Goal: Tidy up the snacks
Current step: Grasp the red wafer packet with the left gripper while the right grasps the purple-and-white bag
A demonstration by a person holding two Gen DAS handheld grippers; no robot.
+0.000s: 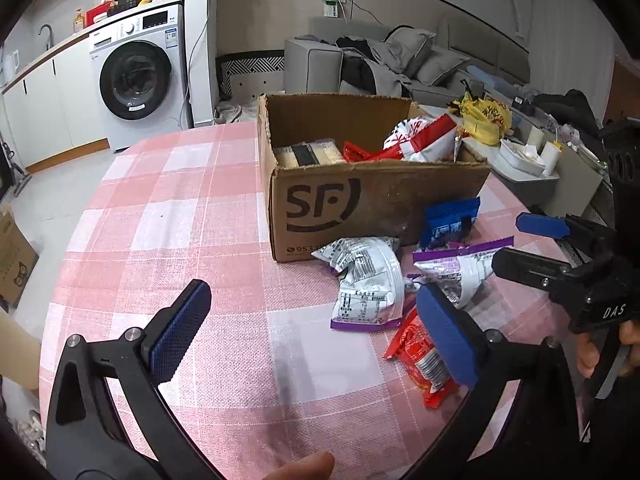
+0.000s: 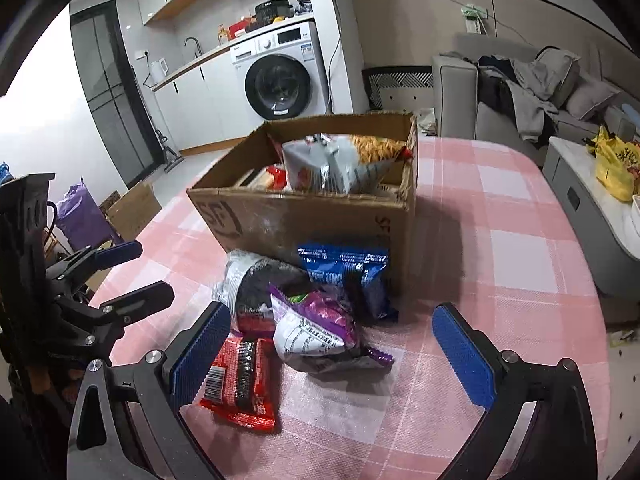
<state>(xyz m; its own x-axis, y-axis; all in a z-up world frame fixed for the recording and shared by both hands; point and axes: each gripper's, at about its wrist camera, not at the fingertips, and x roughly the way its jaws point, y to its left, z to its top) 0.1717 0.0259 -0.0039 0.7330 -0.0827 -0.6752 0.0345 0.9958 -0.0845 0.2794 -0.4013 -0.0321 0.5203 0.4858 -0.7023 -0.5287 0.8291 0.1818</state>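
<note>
An open cardboard box point(image 1: 360, 200) point(image 2: 320, 216) stands on the pink checked table and holds several snack bags, among them a red and white bag point(image 1: 420, 140). In front of it lie a white and purple bag point(image 1: 368, 280) point(image 2: 316, 328), a blue bag point(image 1: 448, 224) point(image 2: 344, 272) and a red packet point(image 1: 416, 356) point(image 2: 240, 380). My left gripper point(image 1: 314, 332) point(image 2: 156, 268) is open over bare cloth, left of the pile. My right gripper point(image 2: 332, 356) point(image 1: 508, 240) is open, its wide jaws standing either side of the white and purple bag without touching it.
The table's edge point(image 1: 120, 168) curves round on the left, with floor beyond. A washing machine point(image 1: 136, 80) and a sofa point(image 1: 400, 60) stand behind. A low side table point(image 2: 592, 208) carries a yellow bag point(image 2: 612, 168). A hand point(image 1: 592, 356) holds the right gripper.
</note>
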